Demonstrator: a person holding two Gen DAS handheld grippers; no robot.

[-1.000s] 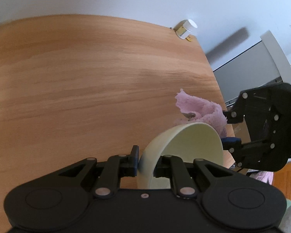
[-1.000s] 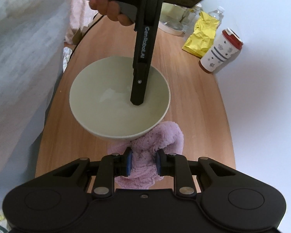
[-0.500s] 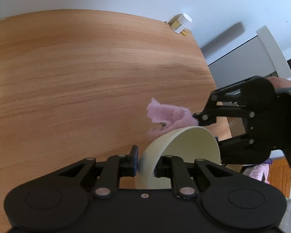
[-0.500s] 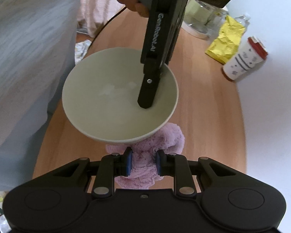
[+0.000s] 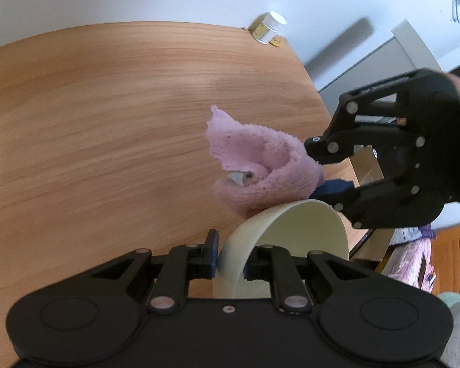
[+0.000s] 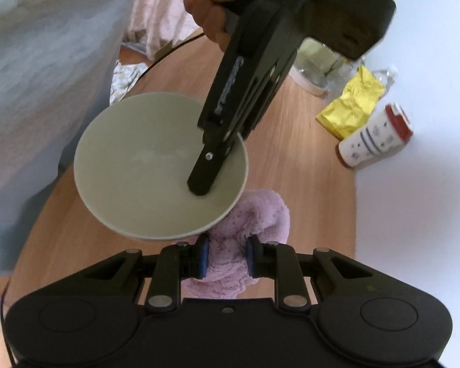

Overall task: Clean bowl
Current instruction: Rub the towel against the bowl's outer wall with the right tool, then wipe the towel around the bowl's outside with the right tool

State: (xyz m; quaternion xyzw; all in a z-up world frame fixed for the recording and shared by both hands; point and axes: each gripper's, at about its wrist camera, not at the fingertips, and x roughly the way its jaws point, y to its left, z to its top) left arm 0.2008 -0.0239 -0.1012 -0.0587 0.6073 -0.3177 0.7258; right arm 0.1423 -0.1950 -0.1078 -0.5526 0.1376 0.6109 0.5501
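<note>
Bowl (image 6: 144,171): pale green, rigid, smooth-glazed; judged light but slippery and breakable. Held tilted above the counter (image 5: 107,122), its rim clamped between the pads of the left hand-held gripper (image 5: 230,257), one finger inside and one outside. The rim looked the soundest hold.

Cloth (image 6: 245,224): pink, soft, bunched; pinched in the right hand-held gripper (image 6: 225,259), just under the bowl's near rim.
</note>
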